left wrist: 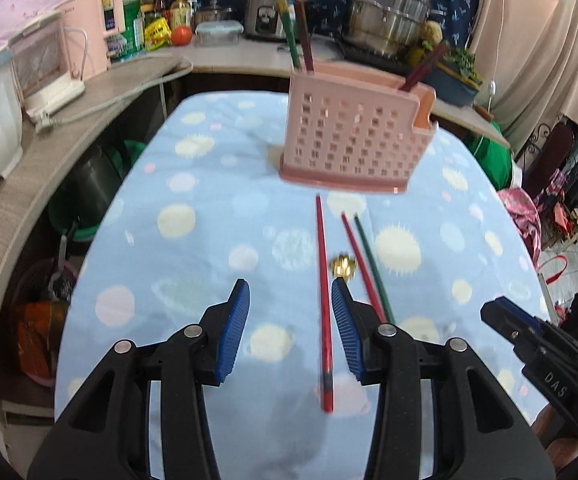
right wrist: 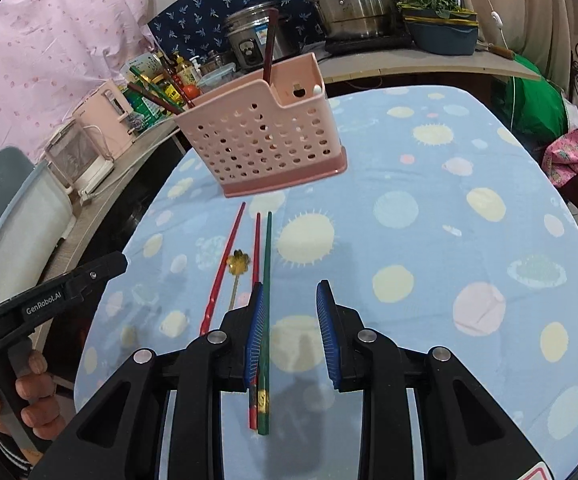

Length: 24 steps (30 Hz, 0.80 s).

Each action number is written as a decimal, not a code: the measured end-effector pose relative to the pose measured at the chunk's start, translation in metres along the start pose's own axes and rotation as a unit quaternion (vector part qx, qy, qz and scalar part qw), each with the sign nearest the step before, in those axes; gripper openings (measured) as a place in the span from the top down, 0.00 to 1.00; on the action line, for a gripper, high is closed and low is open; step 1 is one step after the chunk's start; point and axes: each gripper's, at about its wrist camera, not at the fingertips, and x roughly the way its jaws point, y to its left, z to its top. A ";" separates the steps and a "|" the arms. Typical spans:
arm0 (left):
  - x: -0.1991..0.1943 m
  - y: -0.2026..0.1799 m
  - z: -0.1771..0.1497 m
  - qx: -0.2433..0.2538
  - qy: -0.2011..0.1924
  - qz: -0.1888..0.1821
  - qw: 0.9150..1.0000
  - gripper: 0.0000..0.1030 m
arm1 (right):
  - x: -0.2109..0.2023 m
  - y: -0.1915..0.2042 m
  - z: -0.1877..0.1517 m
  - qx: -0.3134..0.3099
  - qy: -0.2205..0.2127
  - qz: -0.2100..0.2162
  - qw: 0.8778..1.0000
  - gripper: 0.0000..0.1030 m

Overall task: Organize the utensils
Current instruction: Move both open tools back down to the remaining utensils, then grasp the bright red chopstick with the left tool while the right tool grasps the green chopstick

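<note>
Midway through the sorting: pink holder [left wrist: 355,140] standing at the far end of the desk [left wrist: 217,208], already carrying a few chopsticks in its compartments, with more pieces lying loose on the blue spotted cloth in front of it. Nearest the left gripper [left wrist: 291,332], a lone red chopstick [left wrist: 324,300] lying lengthwise between the spread fingers [left wrist: 235,332], closer to the right one, apparently touched by neither. Just right of it, a small gold spoon [right wrist: 237,268] with a flower-shaped bowl, then a red and green pair [right wrist: 263,320] lying side by side. Right gripper [right wrist: 291,336] likewise spread wide and holding nothing, the pair running along the inner face of its left finger, whether touching or just above cannot be told. Step in hand, by the look of it: lining up for a pickup, left on the single red stick, right on the pair. Next move likely calls for lowering to the cloth, centring the stick between the fingers, pinching well along its length, then lifting and tipping it upright to drop into a holder compartment. Thin, smooth sticks on soft cloth: prone to rolling or slipping out of a shallow pinch.
</note>
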 end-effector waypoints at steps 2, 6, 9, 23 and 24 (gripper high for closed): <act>0.006 0.000 -0.015 0.002 0.019 -0.001 1.000 0.60 | 0.002 -0.001 -0.010 0.000 0.010 -0.004 1.000 0.74; 0.019 -0.001 -0.039 0.005 0.051 -0.002 0.999 0.60 | 0.006 -0.002 -0.026 -0.011 0.024 -0.016 1.000 0.74; 0.025 -0.004 -0.052 0.011 0.066 -0.005 0.998 0.60 | 0.008 -0.003 -0.037 -0.008 0.035 -0.016 0.999 0.74; 0.040 -0.019 -0.073 0.039 0.086 -0.018 0.995 0.63 | 0.011 0.000 -0.053 -0.013 0.054 -0.014 0.998 0.74; 0.041 -0.020 -0.073 0.039 0.087 -0.019 0.995 0.68 | 0.012 0.001 -0.054 -0.013 0.055 -0.013 0.998 0.74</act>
